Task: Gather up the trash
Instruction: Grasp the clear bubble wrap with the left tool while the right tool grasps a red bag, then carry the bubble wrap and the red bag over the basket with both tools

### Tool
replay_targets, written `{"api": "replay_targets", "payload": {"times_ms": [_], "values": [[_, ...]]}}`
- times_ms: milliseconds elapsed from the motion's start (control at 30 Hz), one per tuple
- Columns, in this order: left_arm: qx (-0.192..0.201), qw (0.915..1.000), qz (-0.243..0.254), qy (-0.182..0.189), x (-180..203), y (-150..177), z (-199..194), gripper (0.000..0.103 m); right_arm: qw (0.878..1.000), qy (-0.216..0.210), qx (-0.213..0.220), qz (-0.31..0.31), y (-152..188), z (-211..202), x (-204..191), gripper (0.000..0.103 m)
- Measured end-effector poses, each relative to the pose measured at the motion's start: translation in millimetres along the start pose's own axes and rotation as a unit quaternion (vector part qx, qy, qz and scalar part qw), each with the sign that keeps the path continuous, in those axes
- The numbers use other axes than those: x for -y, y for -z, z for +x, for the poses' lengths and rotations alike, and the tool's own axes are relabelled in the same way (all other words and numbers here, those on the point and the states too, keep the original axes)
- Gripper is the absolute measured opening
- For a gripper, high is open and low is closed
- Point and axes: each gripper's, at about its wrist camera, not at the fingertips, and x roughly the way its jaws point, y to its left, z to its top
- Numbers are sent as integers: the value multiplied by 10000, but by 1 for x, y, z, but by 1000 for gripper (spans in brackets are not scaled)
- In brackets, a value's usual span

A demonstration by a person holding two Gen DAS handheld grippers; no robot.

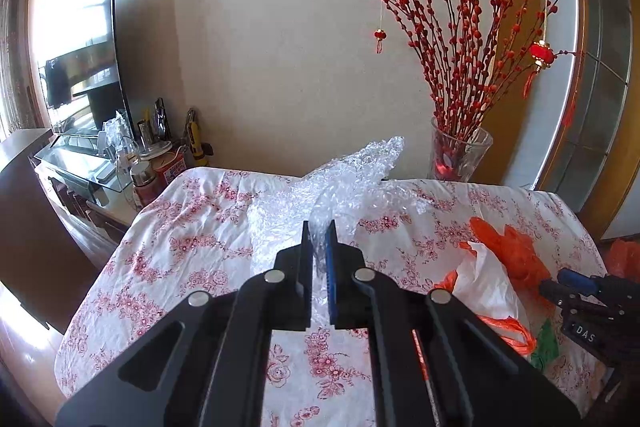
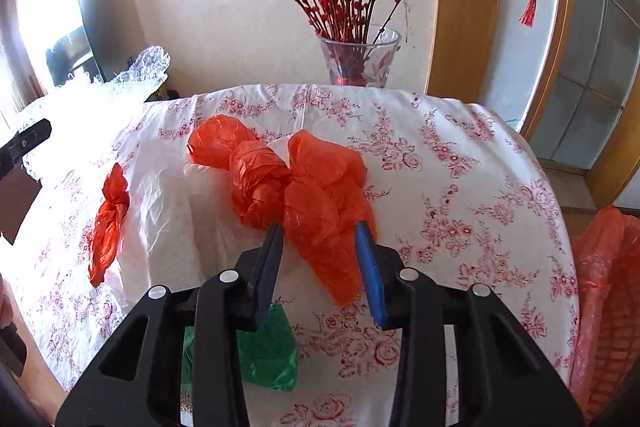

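Observation:
My left gripper (image 1: 319, 227) is shut on a clear bubble wrap sheet (image 1: 340, 183) that lies crumpled across the far middle of the floral tablecloth (image 1: 192, 227). My right gripper (image 2: 319, 229) is open, its blue-padded fingers on either side of a crumpled orange plastic bag (image 2: 304, 183). A white plastic bag (image 2: 160, 211) with a second orange piece (image 2: 108, 223) lies to the left of it, and a green plastic bag (image 2: 268, 347) lies under the right gripper. The orange bag (image 1: 512, 243), the white bag (image 1: 488, 287) and the right gripper (image 1: 560, 281) also show in the left wrist view.
A glass vase (image 2: 360, 59) of red-bud branches stands behind the table's far edge. An orange-lined bin (image 2: 608, 299) stands to the right of the table. A TV (image 1: 84, 59) and a cluttered glass stand (image 1: 80, 163) are to the left.

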Motion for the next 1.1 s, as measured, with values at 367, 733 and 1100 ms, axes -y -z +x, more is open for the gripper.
{"api": "replay_targets", "payload": {"times_ms": [367, 733, 1100], "values": [[62, 9999, 77, 124, 9, -2, -3, 7, 9998, 174, -42, 110, 6, -3, 15, 8], [276, 9975, 291, 579, 48, -7, -28, 7, 9966, 605, 231, 519, 23, -42, 59, 4], [372, 9883, 626, 1341, 117, -5, -56, 7, 9914, 860, 434, 884, 45, -80, 98, 2]]}}
